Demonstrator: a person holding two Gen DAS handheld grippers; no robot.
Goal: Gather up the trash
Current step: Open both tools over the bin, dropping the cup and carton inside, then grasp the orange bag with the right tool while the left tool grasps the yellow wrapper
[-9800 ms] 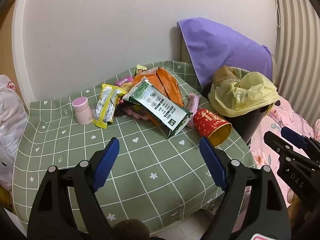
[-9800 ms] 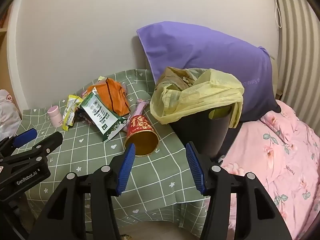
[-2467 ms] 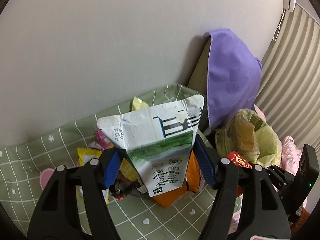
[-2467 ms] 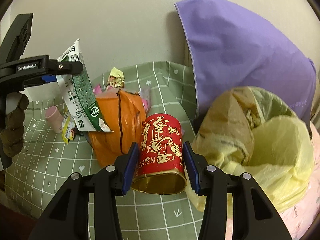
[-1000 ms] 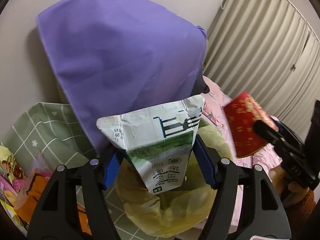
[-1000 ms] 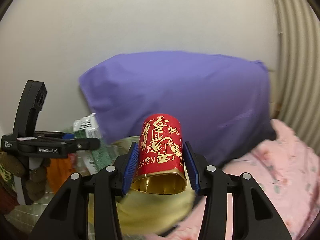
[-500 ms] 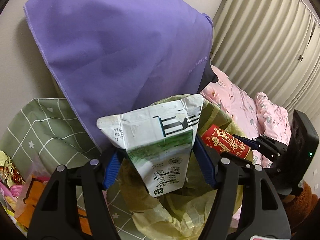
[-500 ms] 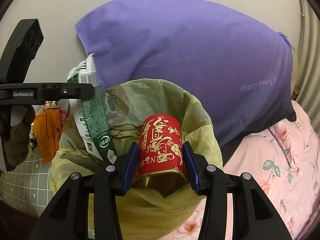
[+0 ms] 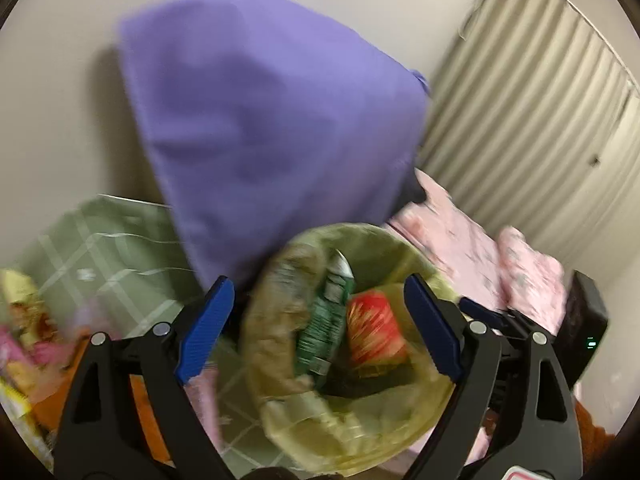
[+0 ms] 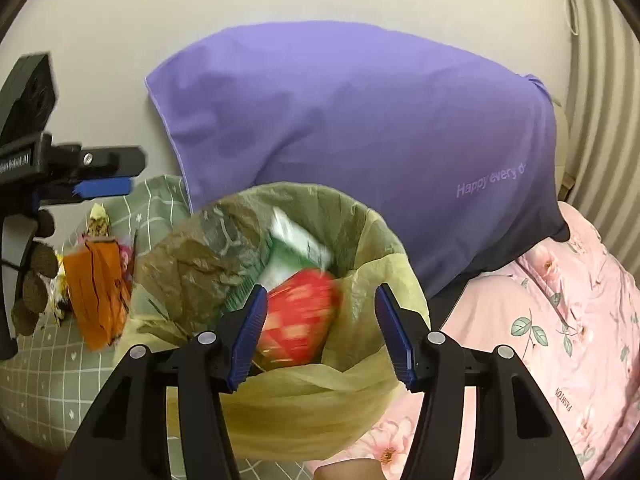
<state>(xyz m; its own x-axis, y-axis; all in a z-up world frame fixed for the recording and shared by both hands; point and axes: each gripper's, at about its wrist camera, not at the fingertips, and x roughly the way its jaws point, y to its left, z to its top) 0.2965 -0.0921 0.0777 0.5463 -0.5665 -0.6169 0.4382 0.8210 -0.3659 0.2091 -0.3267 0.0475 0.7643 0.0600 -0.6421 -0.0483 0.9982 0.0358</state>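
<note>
Nearest the lens in the right wrist view, the right gripper (image 10: 320, 334) stands wide, nothing between its blue pads; its jaws have just been opening, and the red paper cup (image 10: 300, 316) it let go shows blurred just past them, low in the frame's centre, inside the yellow bin liner (image 10: 304, 404). In the left wrist view the left gripper (image 9: 316, 330) is likewise spread wide and bare, its jaws having just been opening too; the green-and-white snack bag (image 9: 326, 320) lies in the bin beside the cup, touching it on the left side, against a crumpled brown plastic bag (image 10: 192, 276) already there.

Farther off at the left edge of the right wrist view, more trash waits on the green checked tablecloth (image 10: 36, 384): an orange packet (image 10: 98, 292) standing crookedly, with small wrappers behind it too blurred or hidden to name. The purple pillow (image 10: 360, 132) leans on the wall at the back, the pink floral bedding (image 10: 560, 320) at lower right.

The orange packet looks light, thin and crinkly, so it should crush under the pads, not resist; its glossy film may slip. I would take it across a flat face near an upper edge or seam, where the material is doubled, pinching fully shut. Lying half on other wrappers, it may drag a neighbour along when lifted
</note>
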